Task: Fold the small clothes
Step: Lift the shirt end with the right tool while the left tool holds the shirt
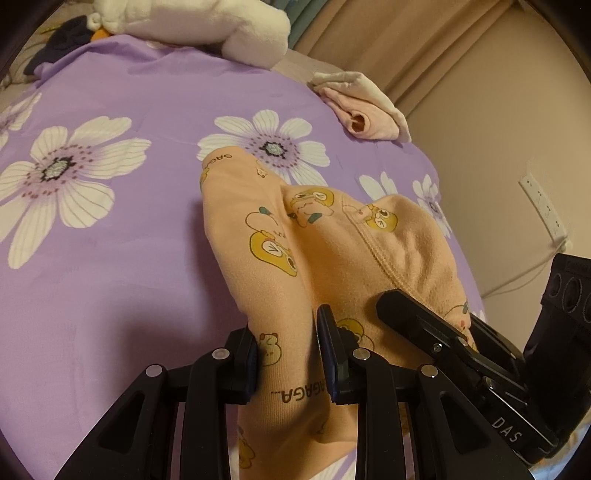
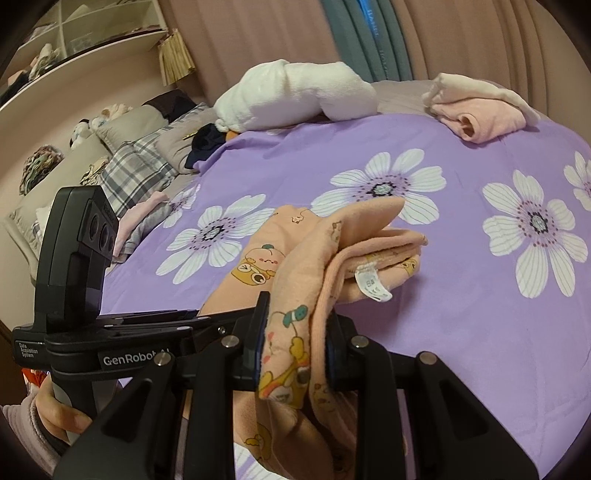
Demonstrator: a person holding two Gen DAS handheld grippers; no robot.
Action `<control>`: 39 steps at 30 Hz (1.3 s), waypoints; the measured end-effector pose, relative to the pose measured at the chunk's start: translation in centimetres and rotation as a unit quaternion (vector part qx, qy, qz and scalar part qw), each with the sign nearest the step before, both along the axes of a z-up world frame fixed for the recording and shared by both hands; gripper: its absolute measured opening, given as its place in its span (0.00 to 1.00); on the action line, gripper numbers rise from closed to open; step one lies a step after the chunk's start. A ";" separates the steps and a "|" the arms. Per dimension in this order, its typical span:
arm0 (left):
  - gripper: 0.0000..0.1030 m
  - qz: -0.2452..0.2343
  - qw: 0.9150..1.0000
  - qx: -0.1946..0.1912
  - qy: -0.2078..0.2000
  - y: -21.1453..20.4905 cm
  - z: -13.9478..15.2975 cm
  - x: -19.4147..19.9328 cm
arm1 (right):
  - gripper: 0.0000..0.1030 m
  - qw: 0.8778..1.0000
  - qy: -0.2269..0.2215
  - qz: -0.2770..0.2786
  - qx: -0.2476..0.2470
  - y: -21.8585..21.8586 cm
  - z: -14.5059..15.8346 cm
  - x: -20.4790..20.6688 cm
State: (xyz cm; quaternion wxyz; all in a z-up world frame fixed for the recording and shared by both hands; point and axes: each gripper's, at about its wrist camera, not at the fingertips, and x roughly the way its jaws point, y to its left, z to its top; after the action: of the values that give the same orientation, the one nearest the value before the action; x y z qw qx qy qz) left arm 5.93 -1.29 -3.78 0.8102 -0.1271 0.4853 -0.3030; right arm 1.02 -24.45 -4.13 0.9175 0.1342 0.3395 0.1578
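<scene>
Left wrist view: sits just behind the left claw [image 1: 288, 354], close over the bed [image 1: 110, 258], looking forward and down along the fingers toward the curtain and wall.
Right wrist view: sits just behind the right claw [image 2: 295, 350], equally close, facing across the bed [image 2: 461, 332] toward pillows and shelves.
Shared: peach garment [image 1: 280, 236] [image 2: 314, 258], folded pink cloth [image 1: 365, 107] [image 2: 480, 110], white plush [image 1: 207, 22] [image 2: 295, 92]; each view catches the other device.
</scene>
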 end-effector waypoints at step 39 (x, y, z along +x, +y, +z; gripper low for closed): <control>0.26 0.041 0.998 0.038 0.021 4.4 -3.3 4.9 | 0.24 0.998 0.027 0.053 0.007 6.6 -2.3 7.5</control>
State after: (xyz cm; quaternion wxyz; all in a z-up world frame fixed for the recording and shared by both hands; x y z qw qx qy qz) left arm 10.80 3.16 -7.13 0.8159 -0.1223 0.5080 -0.2477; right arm 8.50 -17.87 -6.48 0.8972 0.1266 0.3699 0.2053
